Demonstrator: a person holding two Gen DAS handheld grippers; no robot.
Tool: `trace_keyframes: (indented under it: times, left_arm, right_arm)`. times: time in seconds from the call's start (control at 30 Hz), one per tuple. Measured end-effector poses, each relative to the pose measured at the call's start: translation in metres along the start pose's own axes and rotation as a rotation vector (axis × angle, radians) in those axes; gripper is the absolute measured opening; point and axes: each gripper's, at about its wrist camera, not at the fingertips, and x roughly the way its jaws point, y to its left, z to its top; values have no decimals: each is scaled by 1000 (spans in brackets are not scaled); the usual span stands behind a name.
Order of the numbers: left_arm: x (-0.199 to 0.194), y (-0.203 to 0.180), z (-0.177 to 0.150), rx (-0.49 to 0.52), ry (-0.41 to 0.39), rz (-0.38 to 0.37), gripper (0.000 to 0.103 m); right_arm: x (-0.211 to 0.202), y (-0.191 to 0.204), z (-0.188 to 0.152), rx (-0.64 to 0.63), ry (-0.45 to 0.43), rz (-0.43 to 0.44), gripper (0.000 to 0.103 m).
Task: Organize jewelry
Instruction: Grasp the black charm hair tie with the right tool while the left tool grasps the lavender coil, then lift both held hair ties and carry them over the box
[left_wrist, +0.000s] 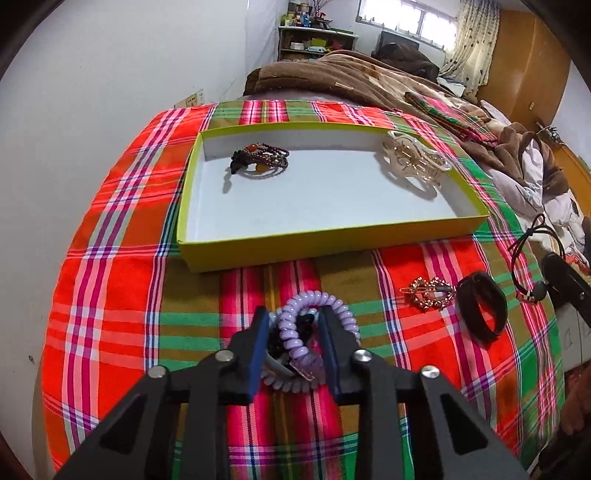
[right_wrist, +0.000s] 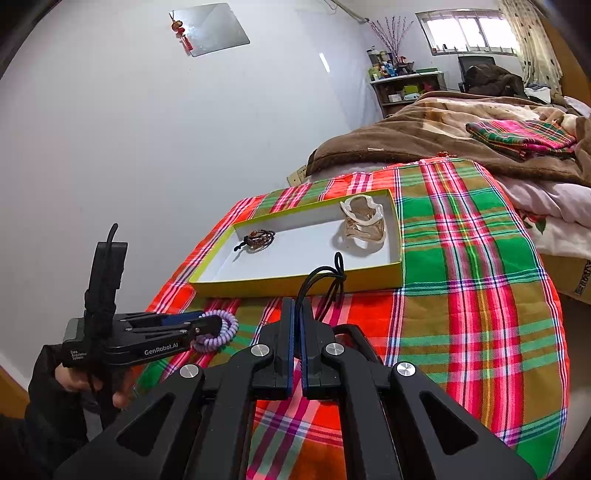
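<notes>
Left gripper (left_wrist: 293, 325): fingers are closing in on the lilac coil tie (left_wrist: 314, 339), which is sitting between the blue pads with a dark tie bunched in beside it; it is hovering over the plaid cloth (left_wrist: 118, 295), just short of the tray's near wall.
Right gripper (right_wrist: 297, 314): jaws are pressing nearly together, pinching a black cord (right_wrist: 325, 280) whose loops are sticking up in front of the tray.
Tray (left_wrist: 332, 242): yellow-walled, white floor, lying on the cloth; beaded bracelets (left_wrist: 260, 160) are resting near its far left corner, a clear claw clip (left_wrist: 415, 162) is leaning against its right wall.
Open room: the tray floor between bracelets and clip, and along the near wall, is lying bare.
Cloth, right side: a gold clip (left_wrist: 430, 293) and a black band (left_wrist: 480, 312) are lying just beside each other, near the cloth's right edge.
Edges: the cloth is dropping away at left toward the wall.
</notes>
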Motion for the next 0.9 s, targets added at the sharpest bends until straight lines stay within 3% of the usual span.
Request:
trace_keyframes:
  times: [0.33,0.9]
  left_arm:
    - [-4,1,0,-3,-11,13,12]
    - [-36,3,9,-35,-94,-32,11]
  right_arm:
    - [0,-2,-2,3,-1,0,2]
    - [-7,5,4,-17,-19,-10,2]
